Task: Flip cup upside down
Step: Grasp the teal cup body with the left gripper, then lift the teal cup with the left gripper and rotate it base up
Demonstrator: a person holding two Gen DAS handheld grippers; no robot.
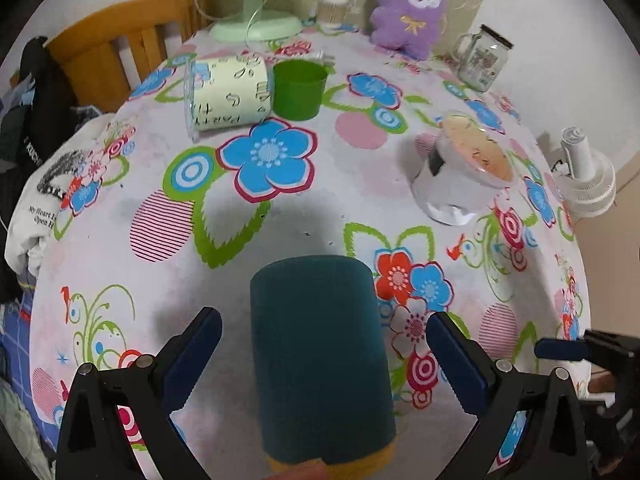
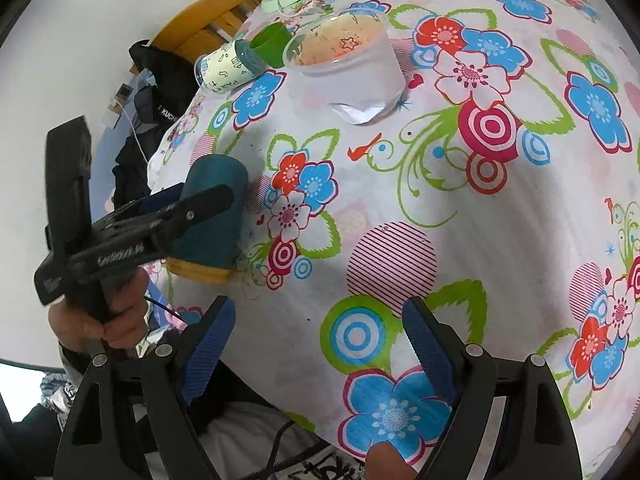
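A dark teal cup (image 1: 322,360) with a yellow rim stands upside down on the flowered tablecloth (image 1: 280,220), rim on the cloth near the table's front edge. My left gripper (image 1: 324,344) is open, its blue pads on either side of the cup with gaps on both sides. In the right wrist view the same cup (image 2: 216,216) stands at the left with the left gripper's fingers beside it. My right gripper (image 2: 318,344) is open and empty above the cloth, to the right of the cup.
A clear lidded container (image 1: 460,172) stands mid right. A patterned paper cup (image 1: 226,94) lies on its side next to a green cup (image 1: 298,88). A green fan (image 1: 256,26), a purple plush (image 1: 406,8) and a glass mug (image 1: 480,58) line the far edge.
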